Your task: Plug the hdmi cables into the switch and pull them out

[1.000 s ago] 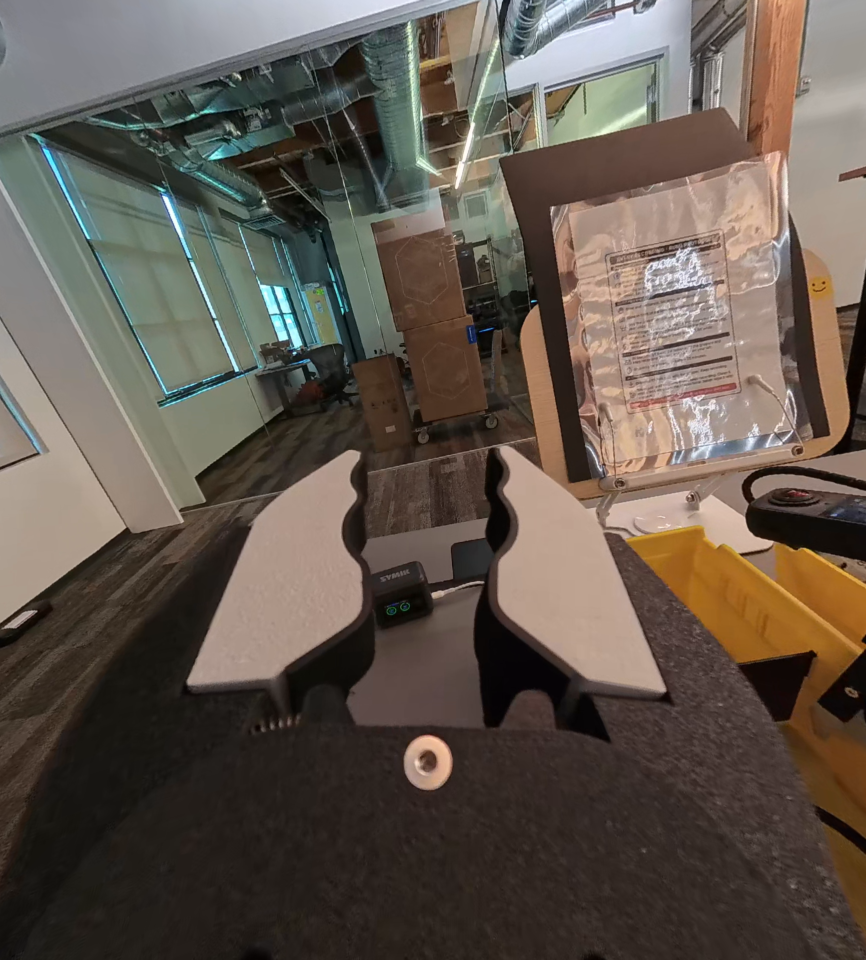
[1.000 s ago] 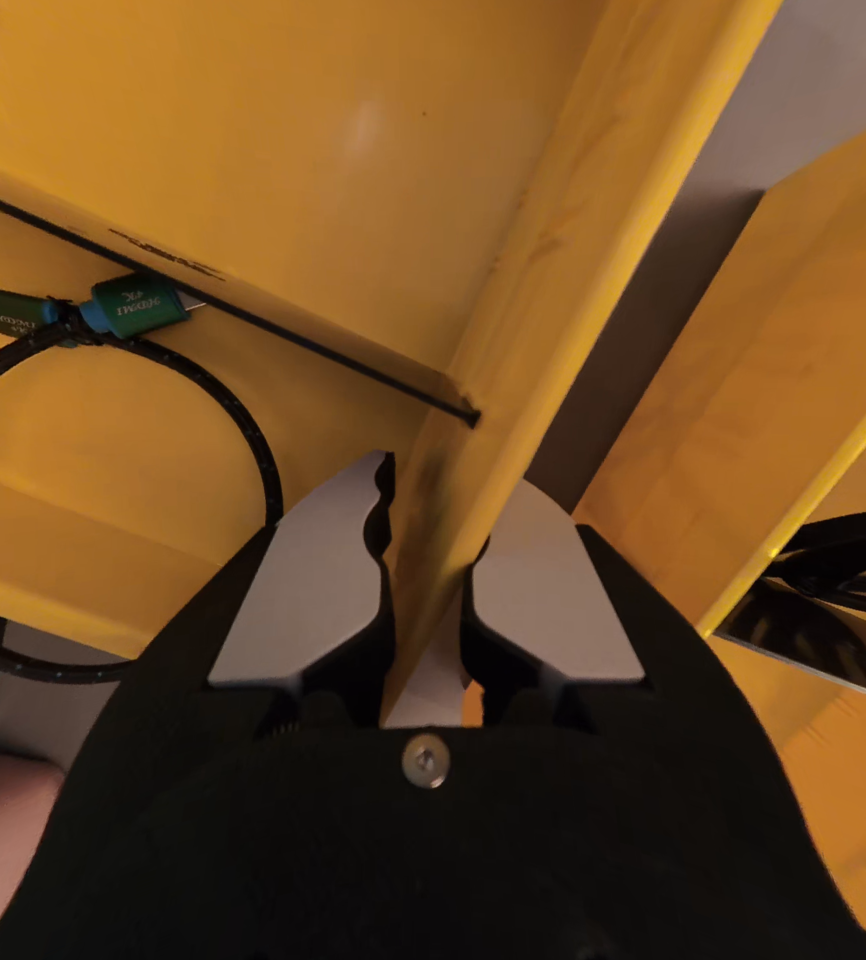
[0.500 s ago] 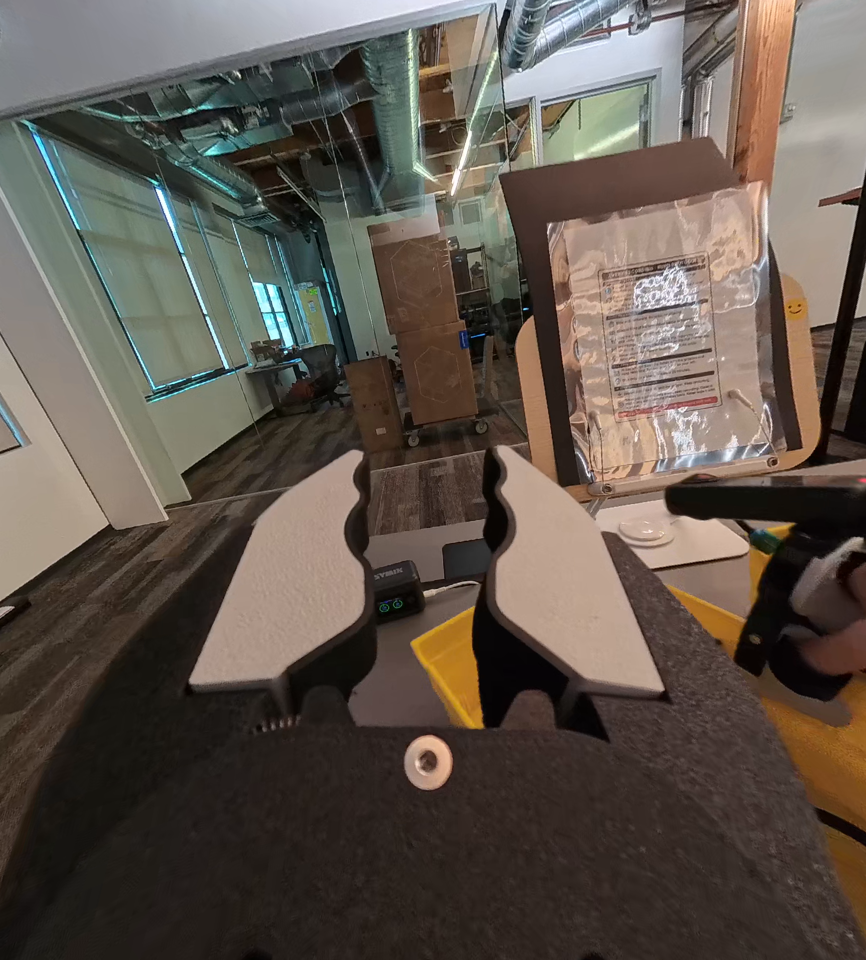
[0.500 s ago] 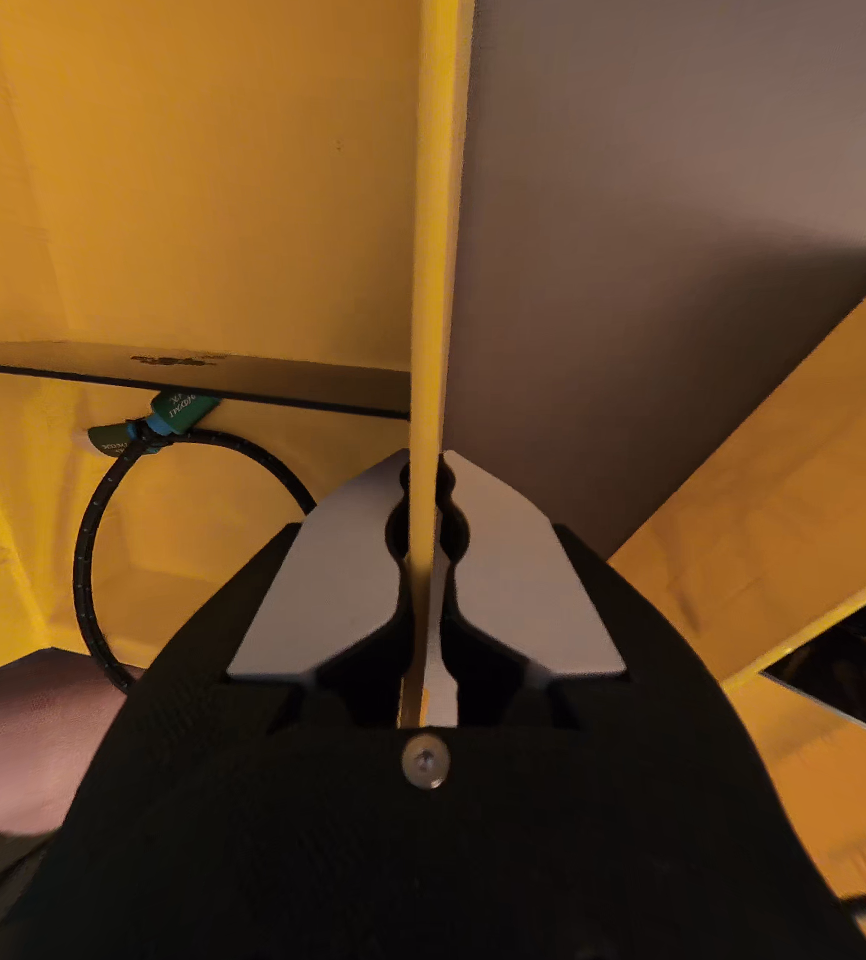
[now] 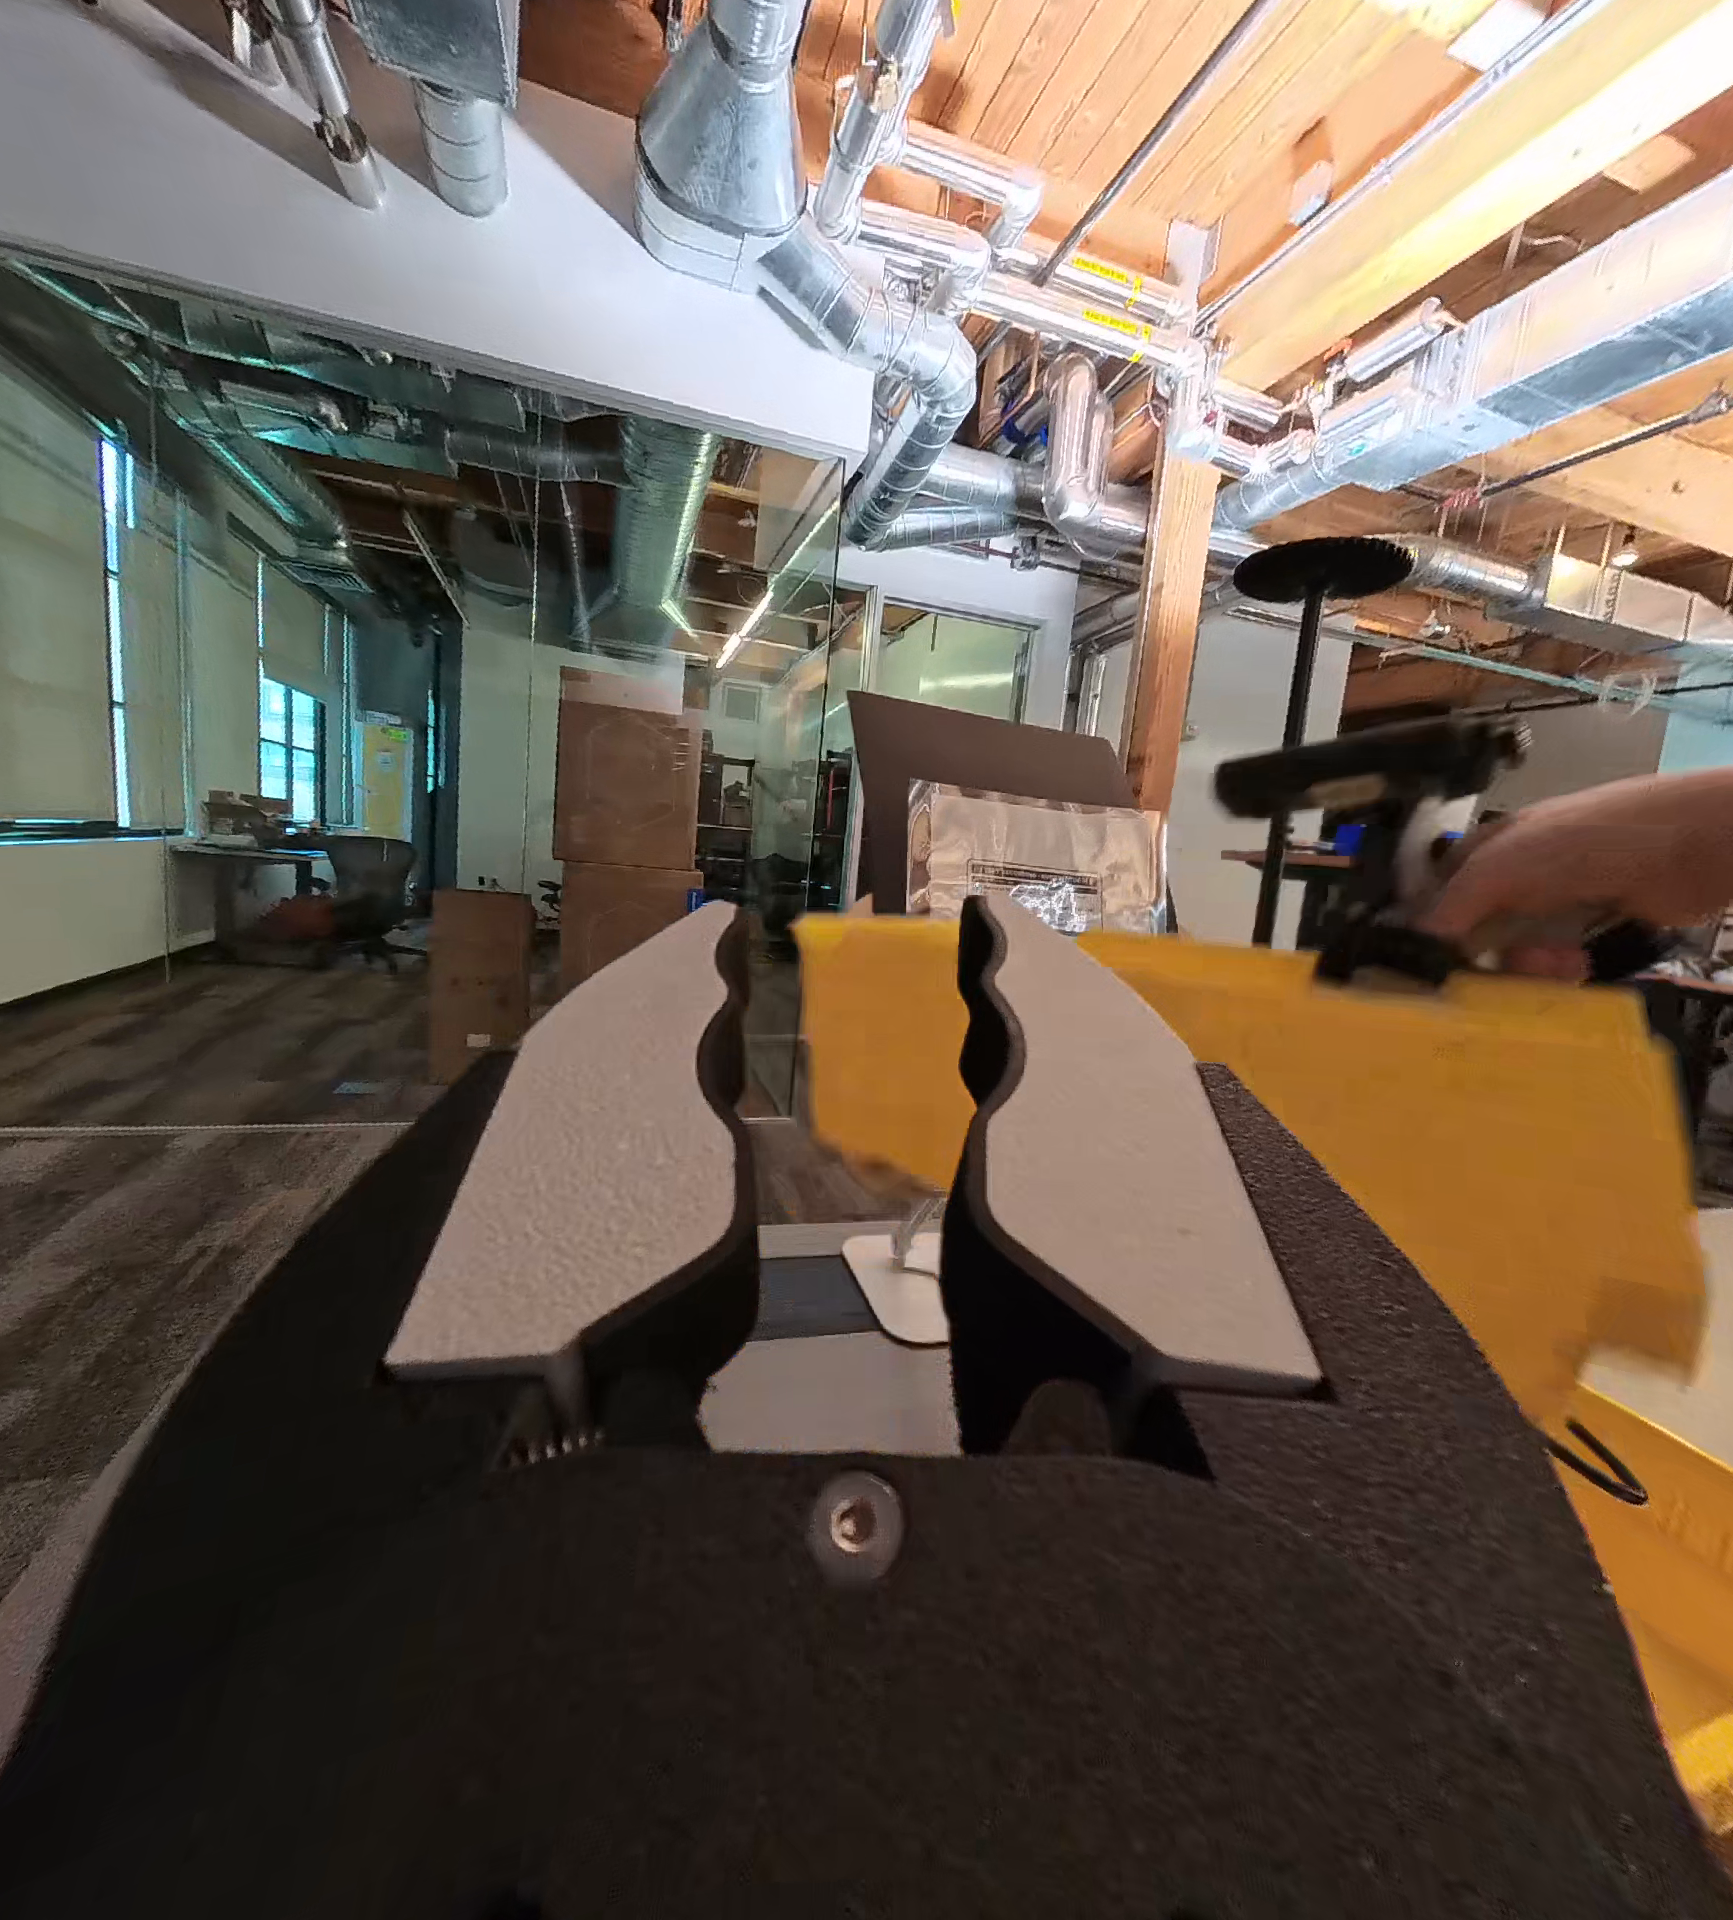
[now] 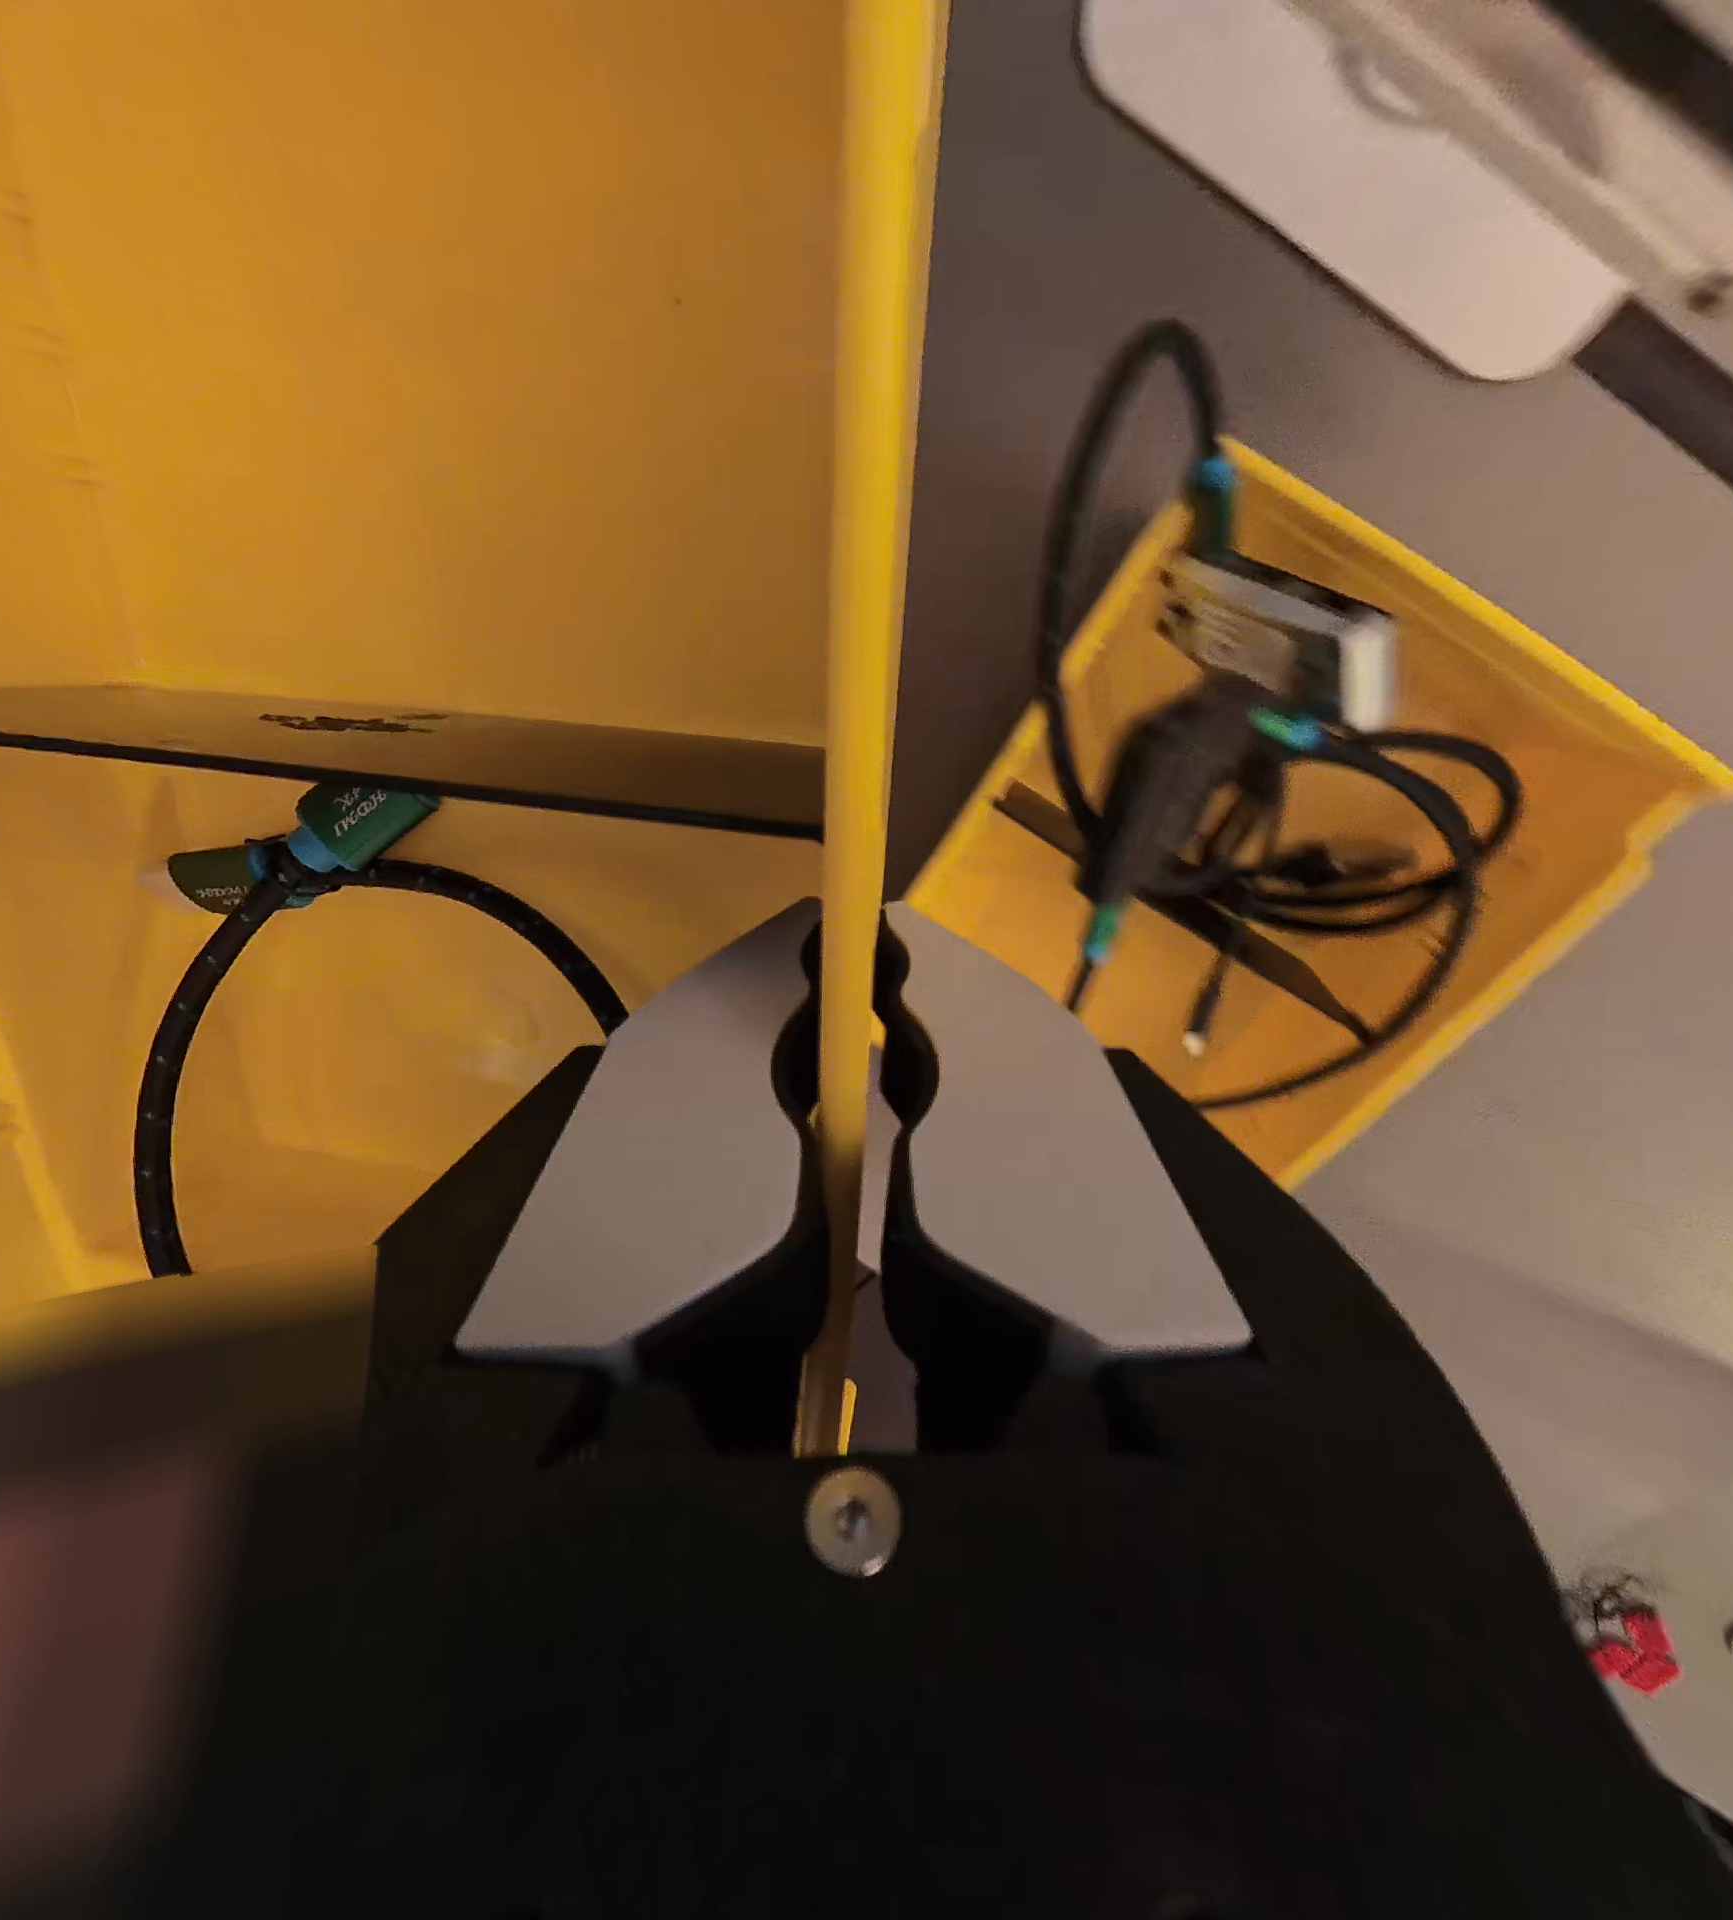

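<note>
My right gripper [image 6: 851, 914] is shut on the thin side wall of a yellow bin [image 6: 877, 416] and holds it in the air. Inside that bin lies a black braided HDMI cable [image 6: 218, 997] with green plugs [image 6: 353, 821]. Below, a second yellow bin [image 6: 1527, 665] on the table holds the silver switch [image 6: 1267, 634] and a tangle of black cables [image 6: 1361, 862]; the picture there is blurred. My left gripper [image 5: 846, 925] is open and empty, tilted upward. In the left wrist view the lifted bin [image 5: 1361, 1091] hangs from the right gripper [image 5: 1381, 935], held by a hand.
The second bin's edge [image 5: 1724, 1558] shows at the lower right of the left wrist view. A white stand base [image 6: 1361, 177] sits on the grey table [image 6: 1620, 1091] beyond the bins. Office floor, cardboard boxes and glass walls lie farther off.
The right gripper, shut on the bin wall, has raised the yellow bin off the table, and the second bin now shows beneath it. The left gripper has tilted upward, still open.
</note>
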`<state>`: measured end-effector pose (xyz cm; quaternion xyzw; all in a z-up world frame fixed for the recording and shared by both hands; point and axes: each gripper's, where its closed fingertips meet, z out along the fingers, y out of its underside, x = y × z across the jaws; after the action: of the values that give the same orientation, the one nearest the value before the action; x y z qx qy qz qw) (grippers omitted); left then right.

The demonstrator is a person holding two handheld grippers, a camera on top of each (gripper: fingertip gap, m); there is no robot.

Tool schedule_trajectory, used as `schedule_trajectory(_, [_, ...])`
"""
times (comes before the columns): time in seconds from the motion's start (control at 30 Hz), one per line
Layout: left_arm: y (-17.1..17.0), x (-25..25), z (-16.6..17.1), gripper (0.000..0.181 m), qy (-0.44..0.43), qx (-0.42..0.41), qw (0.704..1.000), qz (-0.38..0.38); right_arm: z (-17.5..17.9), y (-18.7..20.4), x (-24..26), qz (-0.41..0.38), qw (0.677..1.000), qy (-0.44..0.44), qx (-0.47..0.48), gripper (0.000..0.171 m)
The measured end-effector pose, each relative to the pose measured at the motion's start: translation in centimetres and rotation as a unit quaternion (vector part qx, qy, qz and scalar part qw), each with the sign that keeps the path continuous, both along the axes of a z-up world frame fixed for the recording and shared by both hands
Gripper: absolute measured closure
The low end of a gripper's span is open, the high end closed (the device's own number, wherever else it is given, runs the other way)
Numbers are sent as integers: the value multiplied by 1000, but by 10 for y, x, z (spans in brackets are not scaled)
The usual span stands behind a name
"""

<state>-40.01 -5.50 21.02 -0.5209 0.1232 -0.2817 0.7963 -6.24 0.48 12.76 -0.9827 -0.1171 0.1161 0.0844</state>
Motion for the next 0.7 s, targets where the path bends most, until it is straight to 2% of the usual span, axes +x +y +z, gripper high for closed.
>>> schedule_trajectory(0.1, [4,0,-6,143,-2,-16,1000,-11,45,-26,72,-44,999,12,26,165])
schedule_trajectory(0.17, [7,4,-9,143,6,-26,999,-18,58,-49,127,-91,995,16,41,165])
schedule_trajectory(0.3, [7,14,-9,143,19,-26,999,-25,46,-104,237,-198,979,5,52,165])
schedule_trajectory(0.4, [5,26,-7,143,30,-20,999,-38,13,-146,311,-266,962,-20,49,165])
schedule_trajectory(0.5, [6,42,-7,143,47,-21,997,-51,-35,-182,369,-323,945,-38,34,163])
schedule_trajectory(0.6, [12,61,-12,143,73,-36,995,-63,-94,-208,409,-366,930,-42,3,163])
schedule_trajectory(0.7, [21,81,-22,143,110,-55,990,-66,-157,-218,424,-379,924,-21,-35,164])
